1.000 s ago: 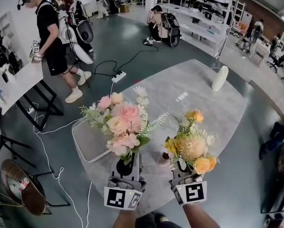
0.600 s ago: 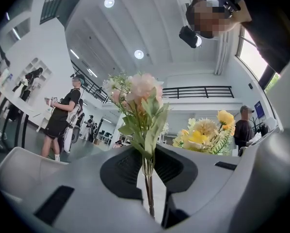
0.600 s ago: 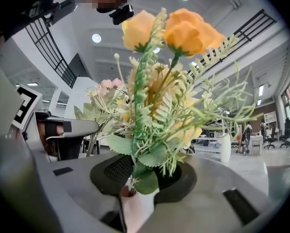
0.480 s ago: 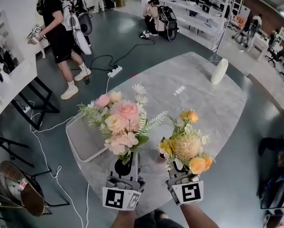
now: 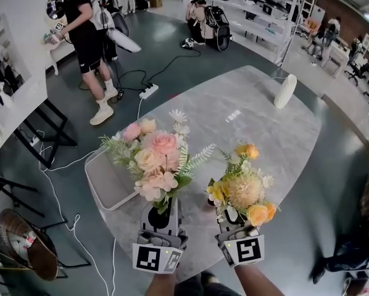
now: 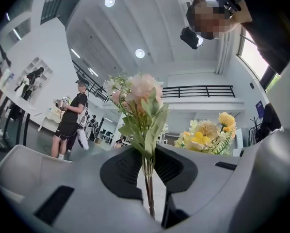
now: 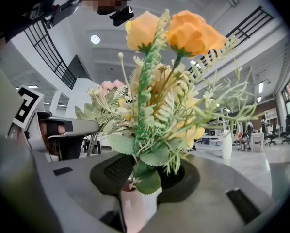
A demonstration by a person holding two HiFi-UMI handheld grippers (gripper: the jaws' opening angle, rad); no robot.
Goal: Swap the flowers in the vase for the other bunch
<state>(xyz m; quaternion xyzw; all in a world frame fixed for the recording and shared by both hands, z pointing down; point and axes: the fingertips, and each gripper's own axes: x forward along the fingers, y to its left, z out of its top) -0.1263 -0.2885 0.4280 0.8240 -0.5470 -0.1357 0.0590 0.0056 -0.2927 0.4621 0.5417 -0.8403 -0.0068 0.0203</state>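
Above the grey marble oval desk (image 5: 258,128), the left gripper (image 5: 165,219) carries a bunch of pink and cream flowers (image 5: 153,162). Just beside it, the right gripper (image 5: 234,218) carries a yellow and orange flower bunch (image 5: 243,190). A grey rectangular tray (image 5: 110,187) lies at the desk's left edge, and a tall white cylinder (image 5: 285,91) stands at its far side.

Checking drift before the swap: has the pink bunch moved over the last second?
No. In the head view the pink bunch keeps its place beside the grey tray, stems clamped in the left claw.
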